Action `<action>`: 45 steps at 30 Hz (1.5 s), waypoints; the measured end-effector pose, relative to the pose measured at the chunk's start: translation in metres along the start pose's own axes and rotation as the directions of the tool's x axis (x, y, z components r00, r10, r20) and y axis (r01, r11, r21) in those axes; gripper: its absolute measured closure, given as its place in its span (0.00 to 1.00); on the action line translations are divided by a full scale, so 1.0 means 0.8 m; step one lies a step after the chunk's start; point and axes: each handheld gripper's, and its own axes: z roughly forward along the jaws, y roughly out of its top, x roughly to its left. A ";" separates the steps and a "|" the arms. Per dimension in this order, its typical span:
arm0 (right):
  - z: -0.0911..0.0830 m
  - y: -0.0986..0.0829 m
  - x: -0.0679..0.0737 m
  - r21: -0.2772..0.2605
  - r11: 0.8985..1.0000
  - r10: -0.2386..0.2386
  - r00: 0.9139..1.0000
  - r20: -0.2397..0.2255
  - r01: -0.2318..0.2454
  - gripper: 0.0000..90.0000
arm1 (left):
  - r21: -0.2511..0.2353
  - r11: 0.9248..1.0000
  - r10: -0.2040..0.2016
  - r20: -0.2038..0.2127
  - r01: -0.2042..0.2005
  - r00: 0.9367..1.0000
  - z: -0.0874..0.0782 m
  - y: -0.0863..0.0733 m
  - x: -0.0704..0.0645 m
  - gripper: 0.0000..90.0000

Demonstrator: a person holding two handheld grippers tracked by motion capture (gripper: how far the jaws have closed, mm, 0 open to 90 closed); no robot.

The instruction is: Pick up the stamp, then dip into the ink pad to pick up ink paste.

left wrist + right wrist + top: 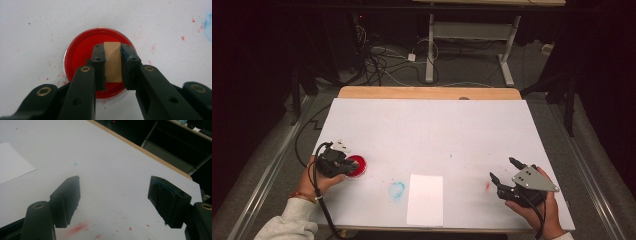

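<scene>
A round dish of red paint (82,52) (357,165) sits on the white table cover at the left. My left gripper (113,53) (343,164) is right above it, shut on a small wooden block (113,61) that hangs over the paint. Whether the block's end touches the paint I cannot tell. A white sheet of paper (425,199) (11,161) lies near the front edge, in the middle. My right gripper (502,170) (115,201) hovers at the front right, open, with nothing between its jaws.
A blue paint smudge (396,189) lies left of the paper, and a red smear (487,186) (78,228) lies near the right gripper. The table's wooden far edge (427,92) borders a floor with cables and a desk frame.
</scene>
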 end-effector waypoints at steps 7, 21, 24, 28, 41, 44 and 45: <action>0.002 0.003 0.001 -0.008 1.000 -0.004 1.000 -0.007 0.004 0.29 | -0.010 1.000 -0.006 -0.008 0.006 1.000 0.000 -0.001 -0.002 0.82; 0.001 0.001 0.000 -0.010 1.000 -0.009 1.000 -0.009 0.009 0.29 | -0.064 0.998 0.006 -0.051 -0.010 0.999 -0.017 0.003 -0.009 0.82; -0.001 -0.001 0.000 -0.007 1.000 -0.012 1.000 -0.005 0.012 0.29 | -0.086 0.996 0.007 -0.065 -0.013 0.998 -0.023 0.004 -0.010 0.82; -0.003 -0.002 0.001 -0.004 1.000 -0.012 1.000 -0.006 0.012 0.29 | -0.120 0.993 -0.004 -0.073 -0.005 0.997 -0.033 0.006 -0.009 0.82; 0.000 -0.003 0.002 0.009 1.000 -0.015 1.000 -0.013 0.015 0.29 | -0.100 0.994 0.027 -0.075 -0.035 0.997 -0.041 0.020 -0.009 0.82; 0.000 -0.003 0.003 0.012 1.000 -0.025 1.000 -0.016 0.025 0.30 | -0.085 0.996 0.031 -0.074 -0.038 0.997 -0.037 0.021 -0.008 0.82; 0.000 -0.003 0.003 0.013 1.000 -0.026 1.000 -0.015 0.027 0.30 | -0.074 0.997 0.032 -0.073 -0.038 0.997 -0.034 0.021 -0.008 0.82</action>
